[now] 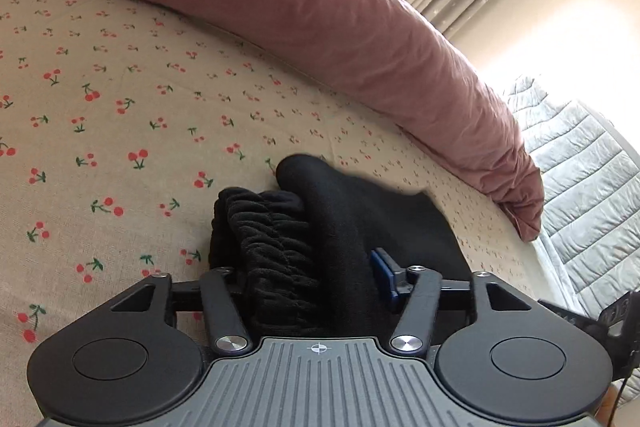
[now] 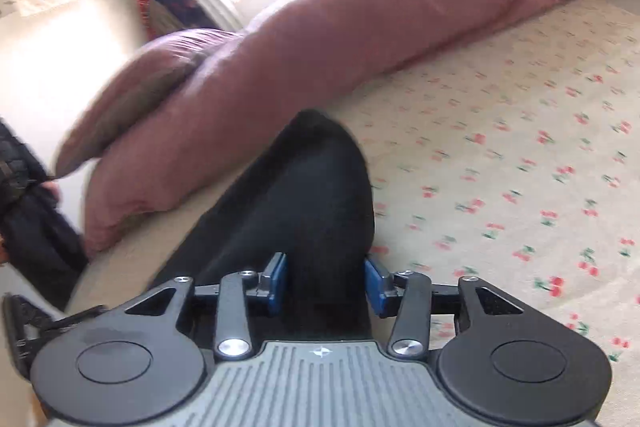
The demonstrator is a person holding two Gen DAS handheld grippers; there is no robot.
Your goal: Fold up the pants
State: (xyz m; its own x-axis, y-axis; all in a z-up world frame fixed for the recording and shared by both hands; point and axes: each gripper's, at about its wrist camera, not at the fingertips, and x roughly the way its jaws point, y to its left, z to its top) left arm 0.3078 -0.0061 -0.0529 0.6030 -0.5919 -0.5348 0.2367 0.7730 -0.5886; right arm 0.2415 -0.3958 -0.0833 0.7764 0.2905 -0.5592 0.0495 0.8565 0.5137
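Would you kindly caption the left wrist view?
Black fabric pants, gathered waistband showing, between the left hand-held gripper on cherry-print bedsheet.

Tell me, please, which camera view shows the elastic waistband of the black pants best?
The left wrist view: the gathered waistband lies sharp and close, just ahead of the camera. The right wrist view shows only smooth, blurred black pants fabric, no waistband.

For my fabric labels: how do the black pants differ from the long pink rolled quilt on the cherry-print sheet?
The black pants are a small dark bundle; the long pink rolled quilt stretches across the whole view. The pants show a gathered elastic waistband; the quilt has only soft wrinkles. The pants lie nearest the camera, the quilt beyond them. Both are soft cloth resting on the cherry-print sheet.
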